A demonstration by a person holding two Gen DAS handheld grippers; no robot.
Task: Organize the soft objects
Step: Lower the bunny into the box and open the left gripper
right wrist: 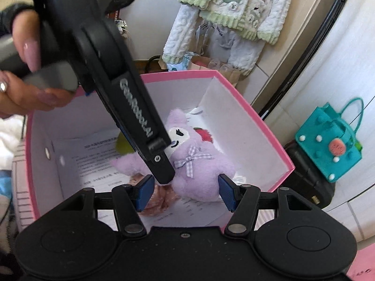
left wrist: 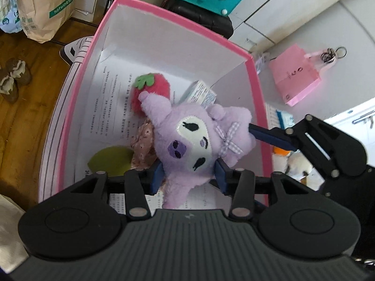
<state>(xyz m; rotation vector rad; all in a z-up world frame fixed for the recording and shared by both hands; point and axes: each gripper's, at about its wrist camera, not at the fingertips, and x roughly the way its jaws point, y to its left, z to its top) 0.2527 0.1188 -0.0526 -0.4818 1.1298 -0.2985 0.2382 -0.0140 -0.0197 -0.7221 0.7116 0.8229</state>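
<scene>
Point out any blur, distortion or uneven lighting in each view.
Left wrist view: fisheye bends the pink box rim and floor edge; purple plush is sharp, daylight even. Right wrist view: the teal bag and nearby hand are soft; the other hand-held gripper shades the plush.

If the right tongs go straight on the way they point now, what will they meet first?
Most likely the purple plush toy lying in the pink box: its body sits right between and ahead of the right tongs. The left tongs cross just beside that line, so depth is unclear.
</scene>
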